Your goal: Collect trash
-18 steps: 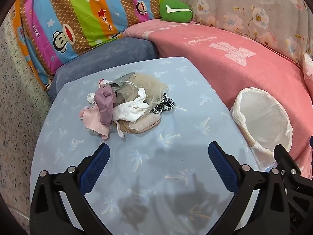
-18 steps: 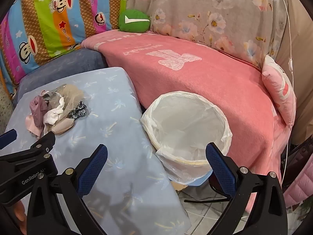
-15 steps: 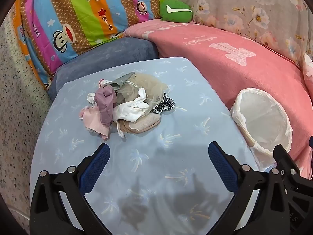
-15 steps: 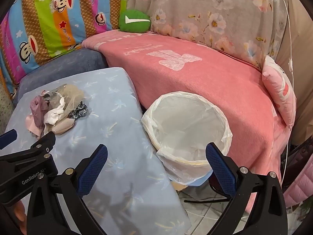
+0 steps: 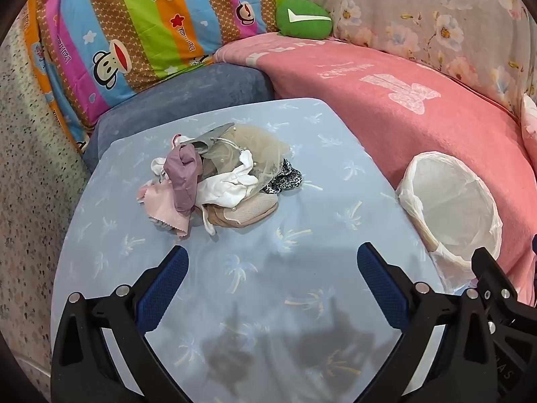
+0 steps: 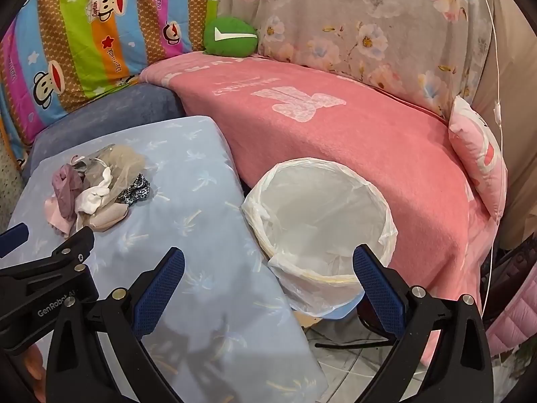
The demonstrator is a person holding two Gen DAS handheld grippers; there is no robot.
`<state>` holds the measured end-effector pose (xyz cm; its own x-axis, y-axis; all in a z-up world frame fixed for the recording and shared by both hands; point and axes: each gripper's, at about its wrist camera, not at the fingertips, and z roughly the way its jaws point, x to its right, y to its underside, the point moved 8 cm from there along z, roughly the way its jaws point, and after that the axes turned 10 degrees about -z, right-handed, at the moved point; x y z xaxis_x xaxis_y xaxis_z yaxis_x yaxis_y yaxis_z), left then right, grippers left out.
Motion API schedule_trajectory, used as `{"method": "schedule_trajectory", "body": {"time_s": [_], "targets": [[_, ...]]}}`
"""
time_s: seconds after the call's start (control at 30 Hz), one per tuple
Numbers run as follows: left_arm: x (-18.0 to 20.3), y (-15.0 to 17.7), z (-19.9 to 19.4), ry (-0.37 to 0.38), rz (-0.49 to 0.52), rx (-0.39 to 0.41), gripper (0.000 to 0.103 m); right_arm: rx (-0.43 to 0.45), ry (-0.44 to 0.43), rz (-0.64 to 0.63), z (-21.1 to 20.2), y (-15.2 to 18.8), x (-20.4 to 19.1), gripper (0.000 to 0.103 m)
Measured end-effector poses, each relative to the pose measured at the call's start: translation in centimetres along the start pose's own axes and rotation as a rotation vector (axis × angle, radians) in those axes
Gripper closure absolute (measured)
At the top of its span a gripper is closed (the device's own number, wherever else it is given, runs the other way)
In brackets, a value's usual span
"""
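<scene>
Nothing has shifted since half a second ago — left gripper and right gripper both gape empty, scrap pile untouched, lined bin empty — collection unstarted.

- I see a table under a pale blue palm-print cover, filling the frame's middle.
- One pile of fabric scraps lies on it, upper left of centre.

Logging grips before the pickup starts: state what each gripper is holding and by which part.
Nothing is held. The left gripper and right gripper are both open and empty; the scrap pile lies untouched on the table.
</scene>
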<state>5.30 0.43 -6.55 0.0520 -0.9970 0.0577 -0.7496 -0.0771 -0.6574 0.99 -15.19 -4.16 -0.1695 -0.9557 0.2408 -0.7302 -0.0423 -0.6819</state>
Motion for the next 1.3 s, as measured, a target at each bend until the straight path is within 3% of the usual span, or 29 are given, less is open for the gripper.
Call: {"method": "schedule_trajectory", "body": {"time_s": [1.3], "targets": [[0.02,-0.43,-0.8,0.002,-0.002,0.007,0.007,-0.001,0.008,0.0,0.13,0.48,0.78,0.006]]}}
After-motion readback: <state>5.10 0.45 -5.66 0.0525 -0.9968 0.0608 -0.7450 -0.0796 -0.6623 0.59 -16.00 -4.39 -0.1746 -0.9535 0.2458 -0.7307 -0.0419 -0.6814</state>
